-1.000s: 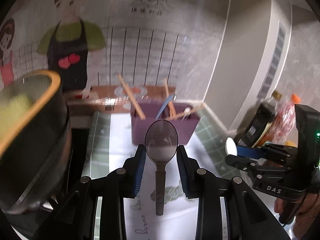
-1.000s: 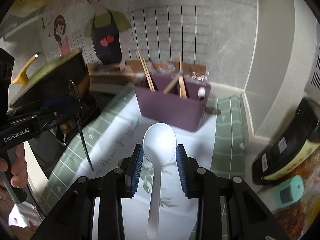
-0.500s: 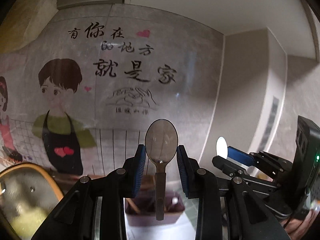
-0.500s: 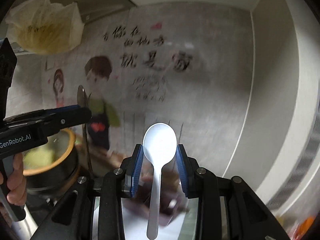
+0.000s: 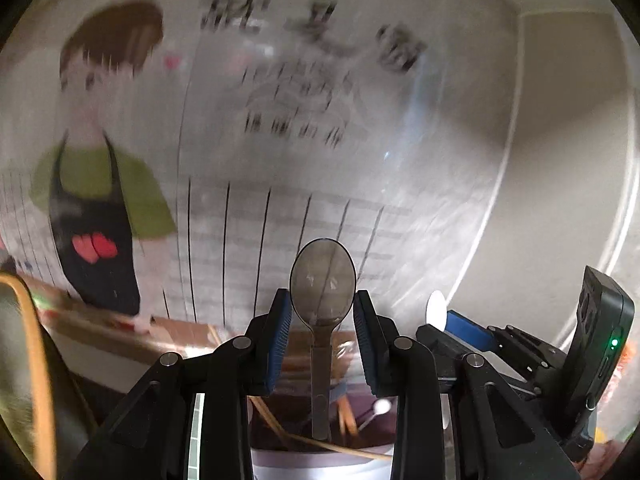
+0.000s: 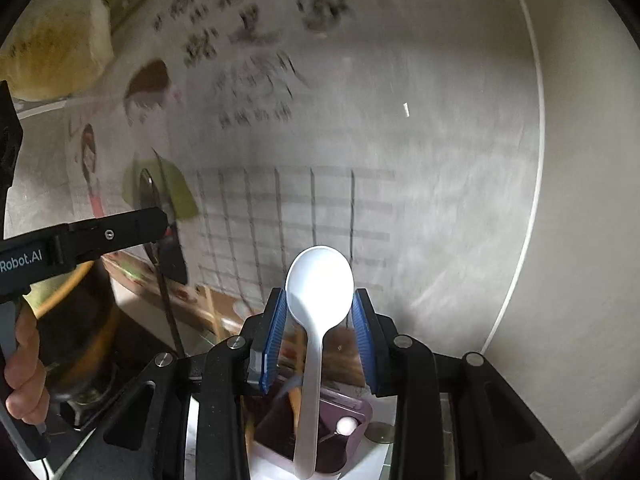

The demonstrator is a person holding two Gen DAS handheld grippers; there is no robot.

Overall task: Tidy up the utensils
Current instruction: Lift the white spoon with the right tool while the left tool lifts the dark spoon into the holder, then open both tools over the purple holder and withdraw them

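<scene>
A home kitchen: the wall carries a cartoon sticker of an aproned cook (image 5: 96,216) beside a drawn tile grid (image 5: 280,240), a purple utensil holder (image 6: 320,436) (chopsticks inside) stands below, and a pot (image 6: 76,340) sits at left.

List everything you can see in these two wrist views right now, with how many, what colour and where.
clear spoon: one, smoky see-through, bowl up between the left pads, handle hanging over the caddy
white spoon: one, white, bowl up between the right pads
utensil caddy: one, purple, low centre below both spoons, holding wooden chopsticks and other utensils
wall sticker: cartoon figure in green shirt and black apron, with blurred writing, on the grey wall
pot: one, dark with yellow rim, left edge
left hand-held gripper: black, blue pads, shut on the clear spoon
right hand-held gripper: black, blue pads, shut on the white spoon
hand: one, on the left gripper's handle
</scene>
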